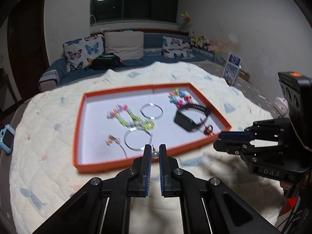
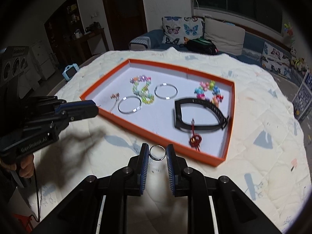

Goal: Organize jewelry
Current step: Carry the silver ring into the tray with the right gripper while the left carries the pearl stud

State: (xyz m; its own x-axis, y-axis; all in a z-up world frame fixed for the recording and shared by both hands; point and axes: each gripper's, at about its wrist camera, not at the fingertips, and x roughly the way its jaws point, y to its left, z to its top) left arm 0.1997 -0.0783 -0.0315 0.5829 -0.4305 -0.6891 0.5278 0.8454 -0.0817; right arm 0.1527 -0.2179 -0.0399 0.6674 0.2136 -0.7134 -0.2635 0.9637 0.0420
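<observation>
An orange tray with a white floor lies on the quilted table. It holds two silver bangles, colourful bead bracelets, a black watch band, a red knot charm and a small pendant. My left gripper is shut on a pearl earring at the tray's near edge. My right gripper is shut on a silver ring just before the tray's near wall.
A cream quilt covers the table. A blue toy camera lies at the table's left edge. A sofa with butterfly cushions stands behind. Each gripper shows in the other's view, the right and the left.
</observation>
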